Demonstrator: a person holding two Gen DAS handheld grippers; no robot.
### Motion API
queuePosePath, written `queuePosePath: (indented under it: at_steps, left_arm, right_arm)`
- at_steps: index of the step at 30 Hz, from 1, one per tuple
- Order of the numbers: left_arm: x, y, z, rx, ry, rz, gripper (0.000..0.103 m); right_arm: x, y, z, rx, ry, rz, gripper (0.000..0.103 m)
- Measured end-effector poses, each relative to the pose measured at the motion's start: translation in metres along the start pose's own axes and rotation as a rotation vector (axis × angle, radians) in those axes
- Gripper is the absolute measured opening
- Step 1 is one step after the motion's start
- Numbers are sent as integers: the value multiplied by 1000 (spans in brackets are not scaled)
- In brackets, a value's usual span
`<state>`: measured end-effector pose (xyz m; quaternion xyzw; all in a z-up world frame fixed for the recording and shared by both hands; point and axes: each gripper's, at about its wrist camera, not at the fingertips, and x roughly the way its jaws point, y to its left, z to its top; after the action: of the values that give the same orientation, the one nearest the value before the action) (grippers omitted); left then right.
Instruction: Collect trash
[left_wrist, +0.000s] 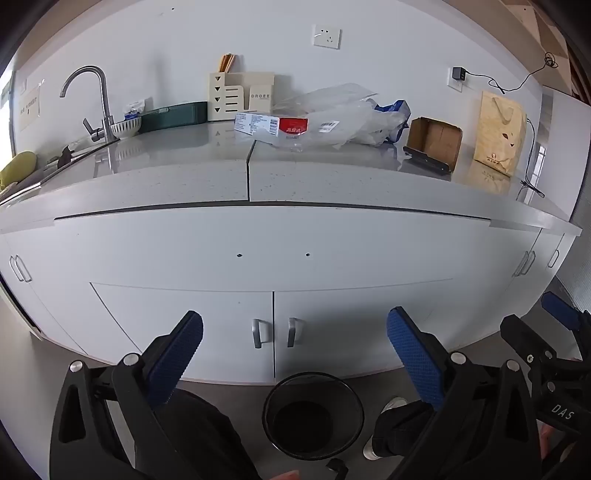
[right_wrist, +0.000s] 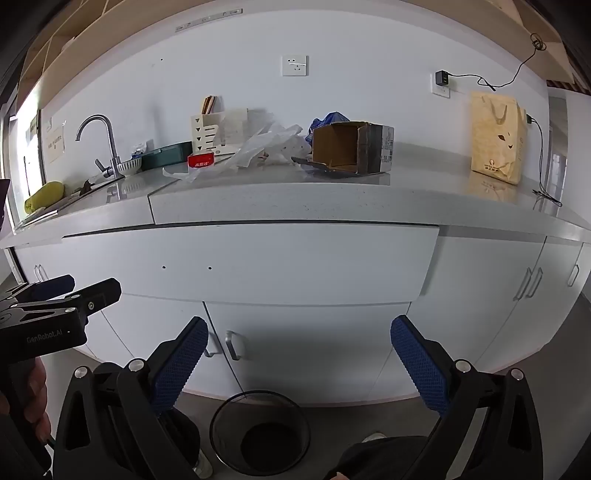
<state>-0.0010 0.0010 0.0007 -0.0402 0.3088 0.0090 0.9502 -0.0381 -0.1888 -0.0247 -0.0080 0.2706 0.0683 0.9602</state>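
On the white counter (left_wrist: 184, 173) lies a heap of trash: a crumpled clear plastic bag (left_wrist: 343, 118) (right_wrist: 255, 151), a white and red carton (left_wrist: 271, 124) (right_wrist: 200, 160), a blue wrapper (left_wrist: 397, 109) (right_wrist: 328, 119), and an open cardboard box (left_wrist: 434, 142) (right_wrist: 351, 147) on its side. A black mesh bin (left_wrist: 313, 415) (right_wrist: 259, 432) stands on the floor below, seemingly with nothing in it. My left gripper (left_wrist: 295, 354) and right gripper (right_wrist: 299, 358) hang open in front of the cabinet doors, well short of the counter, nothing between their fingers.
A sink with a faucet (left_wrist: 96, 103) and a patterned bowl (left_wrist: 126, 127) are at the left. A cream organizer (left_wrist: 240, 94) and green tray (left_wrist: 173, 116) stand by the wall. A paper bag (left_wrist: 500, 133) (right_wrist: 496, 138) stands at the right. A person's legs and shoe (left_wrist: 391, 402) are by the bin.
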Motion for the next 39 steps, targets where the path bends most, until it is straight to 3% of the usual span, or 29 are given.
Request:
queuePosePath:
  at_steps: [39]
  left_arm:
    - [-1,1,-2,2,7,3,99]
  right_arm:
    - [0,0,-1,6,-2,9,100]
